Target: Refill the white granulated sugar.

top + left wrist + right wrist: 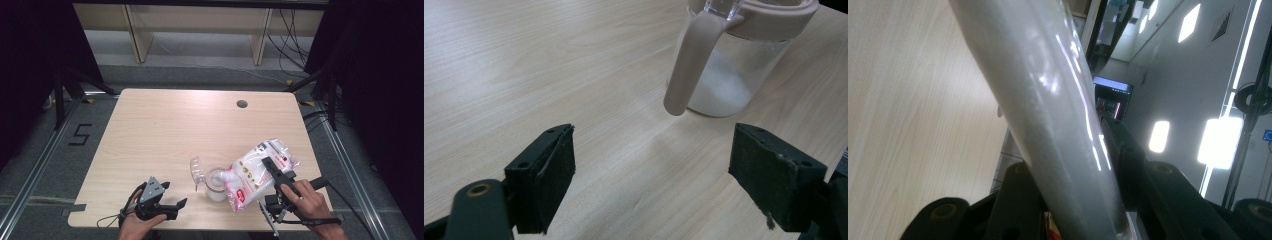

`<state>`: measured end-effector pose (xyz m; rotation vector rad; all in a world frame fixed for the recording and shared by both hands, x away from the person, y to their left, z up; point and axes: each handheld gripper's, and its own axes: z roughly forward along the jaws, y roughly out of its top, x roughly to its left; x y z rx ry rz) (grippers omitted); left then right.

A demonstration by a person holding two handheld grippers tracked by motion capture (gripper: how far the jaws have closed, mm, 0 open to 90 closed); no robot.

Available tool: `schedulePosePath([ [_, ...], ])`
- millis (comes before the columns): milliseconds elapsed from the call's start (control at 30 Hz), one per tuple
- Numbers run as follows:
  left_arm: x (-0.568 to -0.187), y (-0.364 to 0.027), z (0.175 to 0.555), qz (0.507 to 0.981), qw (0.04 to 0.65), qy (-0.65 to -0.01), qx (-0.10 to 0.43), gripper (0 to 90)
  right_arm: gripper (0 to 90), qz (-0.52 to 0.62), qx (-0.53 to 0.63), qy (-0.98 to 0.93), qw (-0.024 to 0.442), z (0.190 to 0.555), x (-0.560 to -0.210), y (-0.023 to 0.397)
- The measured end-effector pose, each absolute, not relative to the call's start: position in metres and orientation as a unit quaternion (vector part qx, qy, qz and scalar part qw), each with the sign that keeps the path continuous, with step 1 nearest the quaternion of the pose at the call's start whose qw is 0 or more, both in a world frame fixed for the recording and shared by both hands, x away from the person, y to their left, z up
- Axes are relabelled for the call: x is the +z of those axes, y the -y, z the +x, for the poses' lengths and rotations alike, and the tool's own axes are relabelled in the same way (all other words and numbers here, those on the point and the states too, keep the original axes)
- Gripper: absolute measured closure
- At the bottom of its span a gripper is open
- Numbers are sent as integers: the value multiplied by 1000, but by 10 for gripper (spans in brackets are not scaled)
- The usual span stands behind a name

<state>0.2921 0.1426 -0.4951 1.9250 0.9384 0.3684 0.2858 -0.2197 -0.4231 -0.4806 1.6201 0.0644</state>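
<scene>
A clear plastic bag of white powder, printed red and white, is tilted with its low corner over a clear jar near the table's front edge. My right gripper is shut on the bag's upper side; in the right gripper view the bag runs up between the jaws. The jar has a pale pink rim and handle, and white powder lies in its bottom. Its hinged lid stands open to the left. My left gripper is open, low at the front left, its jaws pointing at the jar.
The wooden table has a round cable hole at its far right. Beyond the far edge stands a pale shelf frame with cables on the floor. Metal rails run along both sides of the table.
</scene>
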Motion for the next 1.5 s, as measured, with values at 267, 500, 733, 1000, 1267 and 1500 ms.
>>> schedulePosePath([
  [267,-495,-142,293,783,467,-383,150,179,719,-212,30,-716,664,286,-423,220],
  [500,-495,-143,293,782,472,-378,151,179,721,-202,33,-724,659,286,-425,220],
  [733,-495,-144,293,785,469,-375,152,178,721,-196,29,-724,660,286,-424,222],
  [1000,-495,-143,293,782,472,-377,151,178,723,-210,36,-714,667,287,-423,221],
  [1267,-495,-143,293,783,472,-376,152,178,724,-195,33,-725,660,286,-424,222],
  [1500,-495,-143,292,778,473,-385,149,178,726,-195,46,-722,662,287,-425,223],
])
